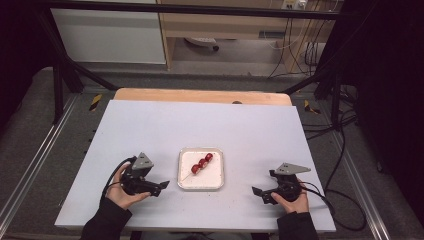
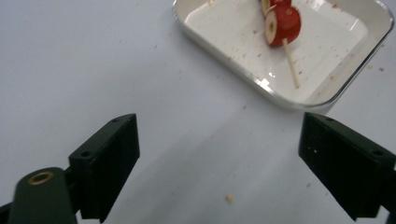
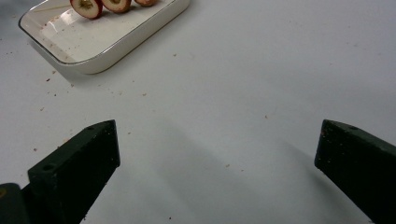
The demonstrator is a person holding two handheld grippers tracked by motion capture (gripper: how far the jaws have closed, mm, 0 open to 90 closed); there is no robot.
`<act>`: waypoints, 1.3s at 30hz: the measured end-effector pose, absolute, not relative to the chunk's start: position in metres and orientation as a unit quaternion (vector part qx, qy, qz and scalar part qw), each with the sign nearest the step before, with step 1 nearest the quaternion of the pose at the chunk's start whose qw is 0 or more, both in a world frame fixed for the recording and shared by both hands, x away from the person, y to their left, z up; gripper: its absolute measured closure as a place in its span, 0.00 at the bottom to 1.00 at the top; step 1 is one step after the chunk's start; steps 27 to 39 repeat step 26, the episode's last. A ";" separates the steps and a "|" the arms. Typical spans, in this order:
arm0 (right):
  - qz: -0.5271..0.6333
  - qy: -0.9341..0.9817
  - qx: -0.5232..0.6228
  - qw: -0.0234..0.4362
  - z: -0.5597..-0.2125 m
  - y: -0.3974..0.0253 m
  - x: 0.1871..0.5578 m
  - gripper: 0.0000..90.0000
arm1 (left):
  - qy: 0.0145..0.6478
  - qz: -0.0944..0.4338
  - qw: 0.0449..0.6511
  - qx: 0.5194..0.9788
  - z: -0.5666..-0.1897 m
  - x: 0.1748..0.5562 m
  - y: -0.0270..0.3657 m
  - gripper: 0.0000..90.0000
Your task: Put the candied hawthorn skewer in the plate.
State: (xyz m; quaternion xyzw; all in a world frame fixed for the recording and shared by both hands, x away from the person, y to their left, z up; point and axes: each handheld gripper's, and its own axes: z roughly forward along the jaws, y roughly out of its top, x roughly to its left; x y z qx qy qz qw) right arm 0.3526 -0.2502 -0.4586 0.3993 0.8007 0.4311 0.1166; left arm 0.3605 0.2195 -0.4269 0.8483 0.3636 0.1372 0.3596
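While both grippers sit on the table either side of the tray [image 1: 216,172], what matters to me is how the skewer [image 1: 201,164] lies between them. It rests inside the white tray, three red fruit pieces threaded on it, with its long axis running on a diagonal in the high view: bare stick end toward the near left corner, fruit toward the far right.

My left gripper [image 1: 161,187] is just beside the tray's left edge and looks nearer to it than my right gripper [image 1: 259,194], which sits well apart across bare table. In the left gripper view the stick's bare tip [image 2: 292,70] points down toward my jaws, up and to the right of centre, with the nearest fruit piece [image 2: 282,25] just beyond it. I judge that free end to be the natural place to take hold, so the left side has the better line.

Both sets of jaws stand wide apart, holding nothing and touching nothing but the tabletop [image 1: 150,125]. From the right gripper view the tray [image 3: 107,44] lies up and to the left, fruit at its far rim, clear of my jaws.
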 end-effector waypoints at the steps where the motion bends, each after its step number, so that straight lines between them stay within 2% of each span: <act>1: 0.431 0.801 0.399 0.117 -0.459 -0.250 0.353 0.01 | 0.367 0.137 0.364 0.845 -0.429 0.359 0.225 0.11; 6: 0.427 0.803 0.399 0.115 -0.459 -0.250 0.352 0.01 | 0.377 0.143 0.380 0.832 -0.436 0.352 0.246 0.07; 15: 0.423 0.806 0.398 0.113 -0.460 -0.250 0.352 0.01 | 0.382 0.143 0.390 0.825 -0.450 0.345 0.271 0.07; 39: 0.422 0.808 0.395 0.110 -0.459 -0.250 0.352 0.01 | 0.388 0.147 0.393 0.820 -0.453 0.344 0.280 0.08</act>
